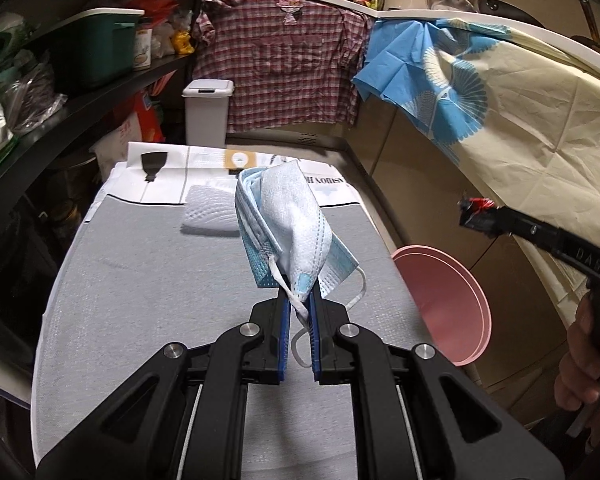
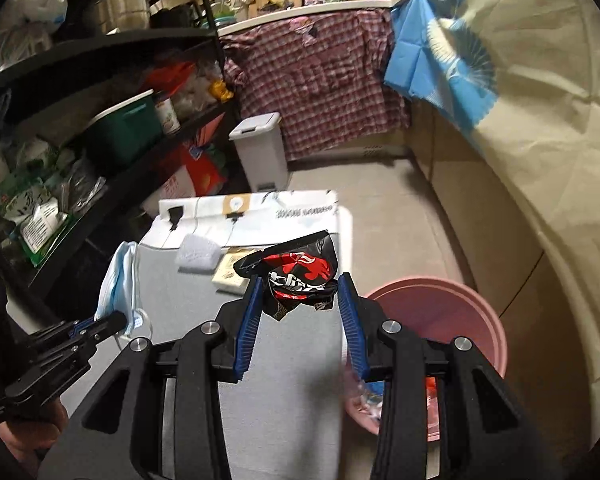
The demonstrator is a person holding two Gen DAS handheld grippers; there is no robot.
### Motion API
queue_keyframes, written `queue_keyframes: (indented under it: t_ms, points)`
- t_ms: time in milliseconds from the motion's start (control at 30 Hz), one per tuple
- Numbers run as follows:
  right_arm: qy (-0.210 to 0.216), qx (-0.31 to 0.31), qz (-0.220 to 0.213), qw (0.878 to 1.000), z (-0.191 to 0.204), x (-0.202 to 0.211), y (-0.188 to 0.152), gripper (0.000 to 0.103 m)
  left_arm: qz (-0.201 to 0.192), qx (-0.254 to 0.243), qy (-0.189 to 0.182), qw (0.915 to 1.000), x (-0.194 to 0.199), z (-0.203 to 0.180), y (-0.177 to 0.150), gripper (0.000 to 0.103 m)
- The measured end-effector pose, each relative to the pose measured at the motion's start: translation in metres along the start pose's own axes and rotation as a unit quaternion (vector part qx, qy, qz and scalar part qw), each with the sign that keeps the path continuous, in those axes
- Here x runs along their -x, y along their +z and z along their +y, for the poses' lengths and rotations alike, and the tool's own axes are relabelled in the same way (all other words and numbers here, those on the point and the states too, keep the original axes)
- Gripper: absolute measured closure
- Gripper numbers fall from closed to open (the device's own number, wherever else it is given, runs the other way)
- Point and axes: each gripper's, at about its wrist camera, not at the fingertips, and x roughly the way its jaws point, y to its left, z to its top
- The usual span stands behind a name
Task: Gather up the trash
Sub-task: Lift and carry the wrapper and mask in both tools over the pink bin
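The left hand-held gripper [image 1: 300, 304] and right hand-held gripper [image 2: 298, 300] are showing black angular arms, round silver screws and ribbed blue pads [image 2: 246, 330]; white lettering is marking the right one's side.

A plaid shirt [image 1: 292, 60] hangs from the counter beside a blue-patterned cloth [image 1: 452, 84]; a green bin [image 1: 96, 48] sits shelved.

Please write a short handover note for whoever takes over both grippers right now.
Left gripper: shut on a blue face mask, held above the grey table.
Right gripper: shut on a crumpled black-and-red wrapper, lifted near the pink bucket.
The bucket stands on the floor right of the table, with some trash already inside.
Done: both pieces picked up.
Left: probably drop both into the bucket, then collect the white mesh pad and the small pale packet on the table.
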Motion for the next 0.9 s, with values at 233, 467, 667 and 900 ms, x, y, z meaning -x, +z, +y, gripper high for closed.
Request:
queue_keyframes:
  t_ms: [233,467,667,900]
  points:
    - [-0.026,-0.038,-0.019,0.999,-0.047,0.008,0.001,0.064,0.005,-0.011,-0.012,0.9999,-0.011,-0.019,0.000,0.095]
    - [-0.049,-0.094,-0.023,0.994,-0.095,0.006,-0.006,0.064,0.012,-0.035,-0.035,0.9987,-0.024,-0.044,-0.004,0.095]
    - [-0.059,-0.135,-0.027,0.989,-0.127,0.004,-0.011,0.064,0.006,-0.055,-0.049,0.9973,-0.035,-0.067,0.003,0.095]
    - [-0.069,-0.141,-0.024,0.987,-0.144,-0.006,-0.013,0.064,0.013,-0.053,-0.071,0.9959,-0.063,-0.102,0.009,0.095]
